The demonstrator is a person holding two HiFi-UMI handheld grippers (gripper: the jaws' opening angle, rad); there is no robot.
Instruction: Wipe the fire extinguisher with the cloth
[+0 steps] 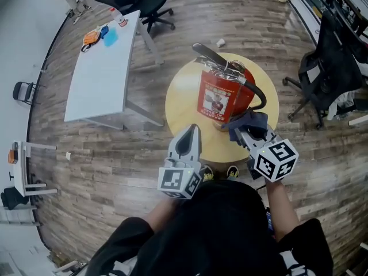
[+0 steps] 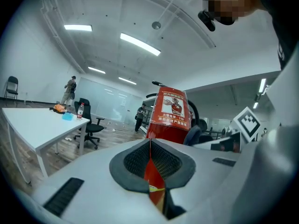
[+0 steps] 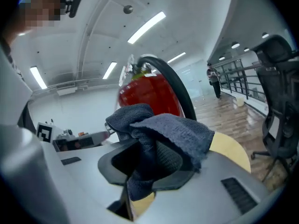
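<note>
Your left gripper (image 1: 191, 132) has its jaws pressed together on nothing, tip aimed at the fire extinguisher (image 1: 221, 94) and short of it. Your right gripper (image 1: 244, 132) is clamped on the dark grey cloth (image 1: 251, 121), which bunches up out of the jaws. The cloth sits at the extinguisher's lower right side by the black hose (image 1: 257, 92); I can't tell if they touch. The red extinguisher stands upright on the round yellow table (image 1: 181, 99). Farther left, well apart, is a long white table (image 1: 98, 68) with a small bottle (image 1: 122, 22), an orange item (image 1: 91, 37) and a blue item (image 1: 110, 37) at its far end. A black office chair (image 1: 138, 2) stands behind it. A small white cup (image 1: 221, 42) is on the floor past the round table, contents not visible.
</note>
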